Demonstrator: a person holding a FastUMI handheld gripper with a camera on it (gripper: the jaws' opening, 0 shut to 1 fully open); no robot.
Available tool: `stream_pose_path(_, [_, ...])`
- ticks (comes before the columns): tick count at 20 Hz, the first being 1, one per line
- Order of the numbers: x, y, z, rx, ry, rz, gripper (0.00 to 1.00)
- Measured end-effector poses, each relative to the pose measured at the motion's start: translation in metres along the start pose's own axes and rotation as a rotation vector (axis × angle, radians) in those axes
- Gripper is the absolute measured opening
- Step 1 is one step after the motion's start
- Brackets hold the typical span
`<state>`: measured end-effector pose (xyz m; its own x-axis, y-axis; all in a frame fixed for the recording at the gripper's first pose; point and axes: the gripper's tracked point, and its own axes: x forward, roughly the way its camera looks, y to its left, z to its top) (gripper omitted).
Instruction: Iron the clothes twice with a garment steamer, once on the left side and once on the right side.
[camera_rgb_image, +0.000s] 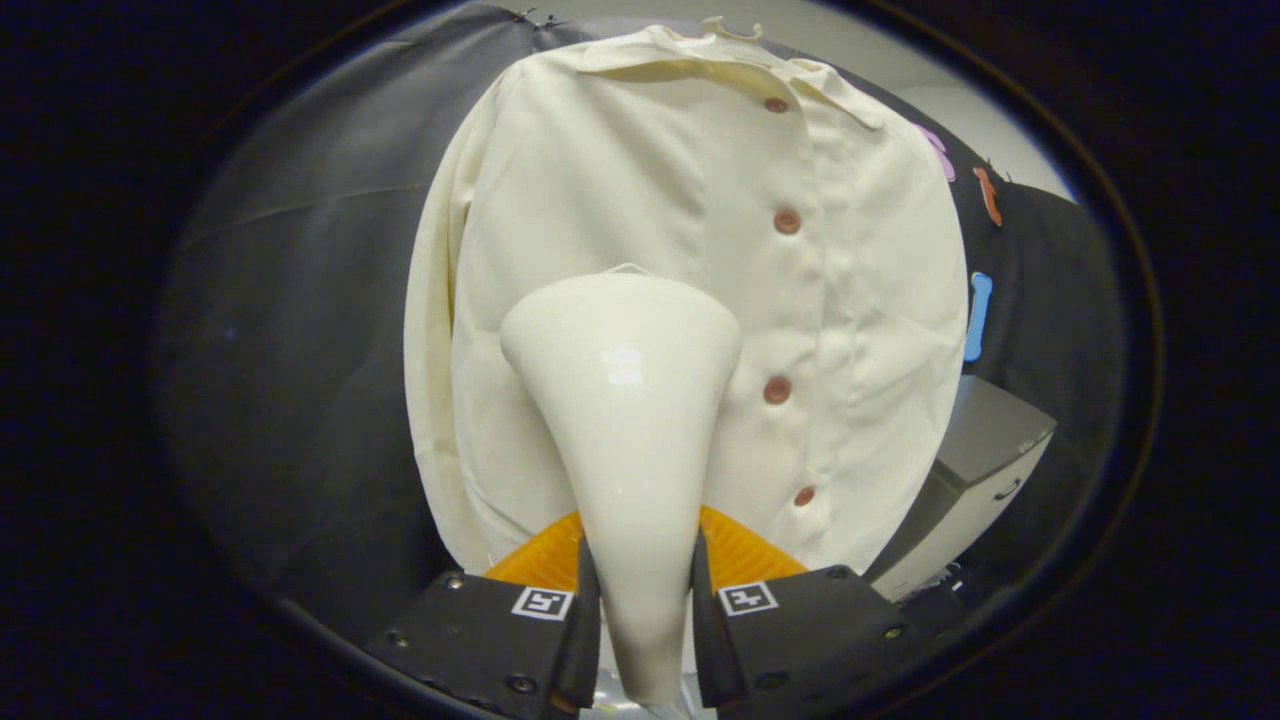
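- The claw was clamped on the narrow handle of the garment steamer, one finger pressing each side of it.
- The steamer ran lengthwise straight forward from between the fingers, narrow at the grip and flaring to a broad rounded head at its far end; the head pointed at the shirt.
- The head stood over the middle of the shirt's front panel that lay on the left of the button placket, just beside the placket. Whether the head touched the cloth could not be told.
- The cream shirt hung upright with collar uppermost, buttoned down the front; five brown buttons showed along the placket.
- The steamer body hid part of the lower front of the shirt from the camera.
- An orange ribbed part showed behind the fingers on both sides of the handle.
- A grey box with a small handle on its face stood beside the lower right hem of the shirt, beyond the right finger.
- A dark cloth wall backed the shirt on both sides.
- Square black-and-white markers sat on each finger; no readable writing or brand was visible on any item.
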<state>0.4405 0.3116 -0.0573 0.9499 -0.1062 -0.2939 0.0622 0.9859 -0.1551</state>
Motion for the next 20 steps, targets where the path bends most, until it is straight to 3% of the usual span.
stream_pose_path(8, [0.012,0.010,-0.088,-0.002,0.150,-0.039,0.39])
stream_pose_path(20, [0.015,0.024,-0.197,0.001,0.361,-0.033,0.39])
